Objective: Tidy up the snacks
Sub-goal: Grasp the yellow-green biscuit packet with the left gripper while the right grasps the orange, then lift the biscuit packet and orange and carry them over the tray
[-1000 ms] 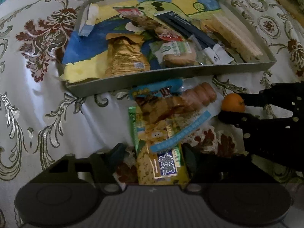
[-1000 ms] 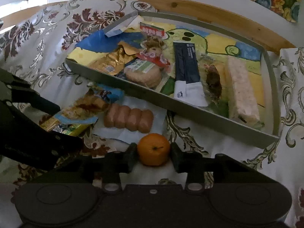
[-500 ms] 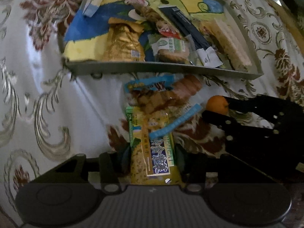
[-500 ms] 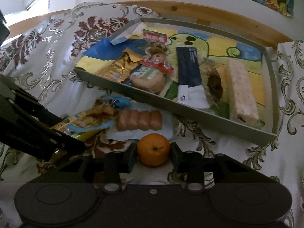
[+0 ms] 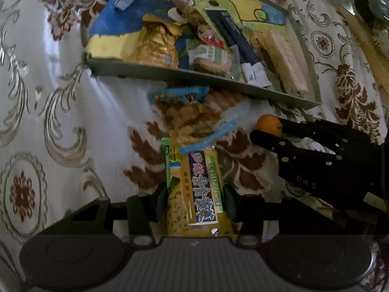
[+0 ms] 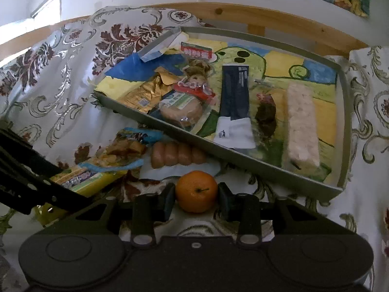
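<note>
Two grippers work side by side over a floral cloth [image 5: 60, 126], each closed on one snack. Nearest in the left wrist view, the left gripper [image 5: 194, 202] has its fingers drawn in against both long edges of a yellow cracker packet [image 5: 197, 194], which points lengthwise away from the tool, probably so it can slide forward over the tray wall. In the right wrist view, the right gripper [image 6: 196, 196] pinches a mandarin [image 6: 196, 191] across its middle, stem facing the camera; a grip at the widest part likely keeps the round fruit from rolling out. Whether either item is lifted off the cloth cannot be told.

Beyond the fingertips, still on the cloth and just short of the tray's near wall, lie a blue-edged biscuit packet [image 6: 126, 148], partly overlapping the cracker packet's far end, and a clear pack of small brown rolls [image 6: 177, 155]. Both appear yet to be sorted.

Farther on, the grey tray [image 6: 218, 153] with a painted floor holds the snacks already gathered: a gold foil packet [image 6: 143, 95] toward its left end, a wrapped round cake with a green label [image 6: 182, 108], a red-trimmed clear packet [image 6: 194, 82], a dark blue sachet [image 6: 234, 92] at centre, a dark dried-fruit piece [image 6: 266, 114], and a pale rice-cracker bar [image 6: 301, 126] along the right wall. A small blue-white carton [image 6: 158, 46] leans in the far left corner.
</note>
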`<state>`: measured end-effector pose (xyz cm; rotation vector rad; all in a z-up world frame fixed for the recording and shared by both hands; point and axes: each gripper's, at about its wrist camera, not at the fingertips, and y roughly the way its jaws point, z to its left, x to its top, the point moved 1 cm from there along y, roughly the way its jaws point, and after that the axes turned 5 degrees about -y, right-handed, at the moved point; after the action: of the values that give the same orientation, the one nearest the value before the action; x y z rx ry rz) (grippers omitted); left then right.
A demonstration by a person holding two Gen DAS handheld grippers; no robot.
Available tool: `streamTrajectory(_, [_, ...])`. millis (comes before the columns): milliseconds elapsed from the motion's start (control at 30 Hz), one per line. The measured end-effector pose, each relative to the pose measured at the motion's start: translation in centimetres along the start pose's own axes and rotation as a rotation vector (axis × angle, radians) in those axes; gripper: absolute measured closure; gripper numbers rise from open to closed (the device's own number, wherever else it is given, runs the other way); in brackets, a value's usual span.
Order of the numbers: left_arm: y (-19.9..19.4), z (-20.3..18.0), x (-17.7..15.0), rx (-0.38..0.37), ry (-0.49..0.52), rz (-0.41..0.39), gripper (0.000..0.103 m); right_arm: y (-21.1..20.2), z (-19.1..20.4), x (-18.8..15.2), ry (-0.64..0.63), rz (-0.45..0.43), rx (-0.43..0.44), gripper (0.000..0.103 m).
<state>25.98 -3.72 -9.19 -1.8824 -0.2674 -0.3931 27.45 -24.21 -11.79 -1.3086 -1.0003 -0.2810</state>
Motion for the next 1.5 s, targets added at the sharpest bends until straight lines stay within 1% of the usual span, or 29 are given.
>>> streamTrajectory(100, [-0.3,0.3,-0.5,-0.018,-0.033,0.019,0.051,-0.7,0.2,-0.3,0.012,-0.003,0.017,0.063])
streamTrajectory(300, [-1.4,0.0,-1.2,-0.040,-0.039,-0.005,0.051,-1.8,0.7,-0.6,0.022,-0.012,0.031,0.063])
streamTrajectory(567, [-2.1,0.3,-1.5,-0.057,-0.070,-0.001,0.051,-2.7,1.0,-0.4,0.031,-0.029,0.043,0.063])
streamTrajectory(867, [-3.4,-0.1,-1.3,-0.102,-0.094,-0.018,0.051,-3.7,0.9,-0.8,0.063,-0.041,0.045,0.063])
streamTrajectory(1033, [-3.8,-0.4,-0.8,-0.104,-0.098,-0.035,0.051,-4.1,0.9,-0.7,0.067,-0.053,0.041,0.063])
streamTrajectory(1200, [-4.4,-0.4,1.0,-0.099,-0.091,-0.094,0.051,-4.5,0.5,-0.3,0.070,-0.072,0.032,0.063])
streamTrajectory(1400, [-4.9,-0.8,4.0,-0.057,-0.037,-0.208,0.051,-5.0,0.1,1.2,0.056,-0.122,0.013,0.063])
streamTrajectory(1500, [-4.9,-1.0,5.7,-0.048,-0.027,-0.255,0.051,-5.0,-0.2,2.0,0.044,-0.145,0.004,0.063])
